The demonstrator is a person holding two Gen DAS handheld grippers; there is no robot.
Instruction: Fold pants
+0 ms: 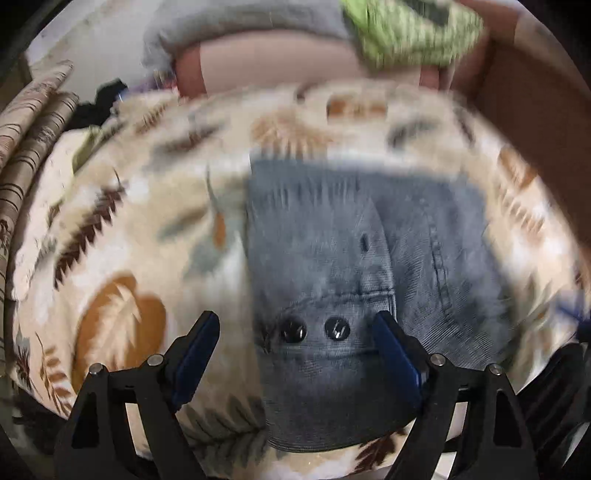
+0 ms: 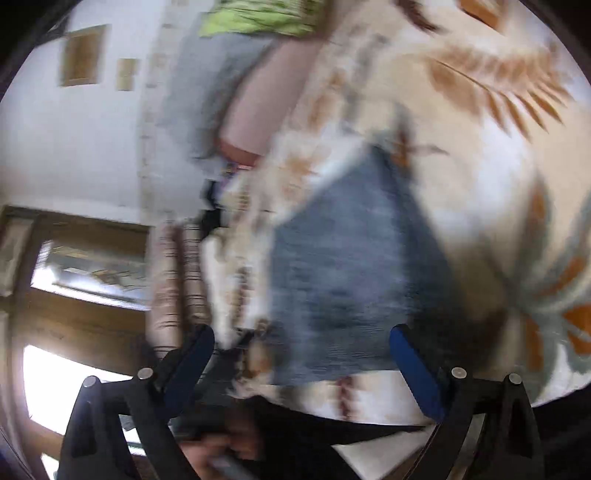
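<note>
Left wrist view: the left gripper (image 1: 295,328) has its blue-padded fingers (image 1: 197,354) spread wide, released, grasping nothing. The grey-blue denim pants (image 1: 332,266) lie folded on a leaf-print blanket (image 1: 122,229), filling the centre of the view and running from 12 o'clock down to 6 o'clock. The waistband end sits nearest the camera, and two dark buttons (image 1: 316,329) show between the fingertips. The right-hand pad stands over the denim near its stitched seam; whether it touches the cloth cannot be told. The left-hand pad stands over the blanket, just beside the pants' edge. At 12 o'clock a pink pillow (image 1: 277,70) lies past the blanket, with a green striped cloth (image 1: 410,37) at 1 o'clock and a grey cloth (image 1: 221,22) at 11 o'clock. Striped fabric (image 1: 33,122) is stacked at 9 to 10 o'clock. The frame is motion-blurred.

Right wrist view: the right gripper (image 2: 301,354) is likewise spread and released, holding nothing. The pants (image 2: 351,266) lie on the blanket (image 2: 480,177) ahead of the fingertips, extending toward 12 o'clock. A white wall (image 2: 74,147) occupies 9 to 11 o'clock and a wooden window frame (image 2: 74,325) sits at 8 o'clock. Blur is heavy.
</note>
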